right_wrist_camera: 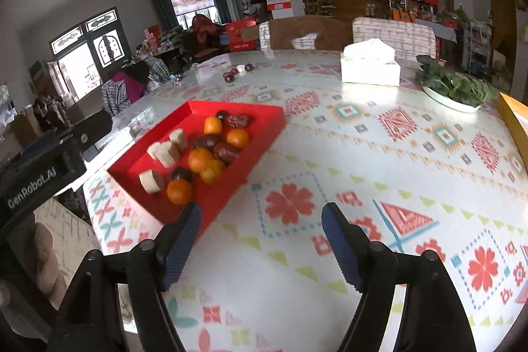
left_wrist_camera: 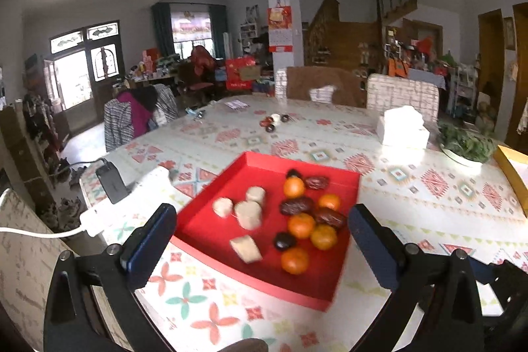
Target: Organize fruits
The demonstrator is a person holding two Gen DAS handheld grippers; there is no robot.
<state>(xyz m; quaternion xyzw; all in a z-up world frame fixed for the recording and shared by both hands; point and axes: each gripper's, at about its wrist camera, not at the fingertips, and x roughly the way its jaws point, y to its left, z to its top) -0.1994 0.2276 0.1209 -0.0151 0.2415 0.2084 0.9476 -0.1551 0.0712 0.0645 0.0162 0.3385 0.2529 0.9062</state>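
**One brand name legible, the rest too blurred**

From my seat at the controls, the only text I can read is "GenRobot.AI", in pale letters on the black body of the left gripper point(right_wrist_camera: 43, 177), seen at the far left of the right wrist view. It runs slightly uphill along the housing.

The red calendar point(left_wrist_camera: 280, 28) on the far pillar carries print and a grid of dates, but I cannot make out any of it. The red box point(left_wrist_camera: 240, 73) at the far side of the room bears pale lettering along its lower edge, too small to read.
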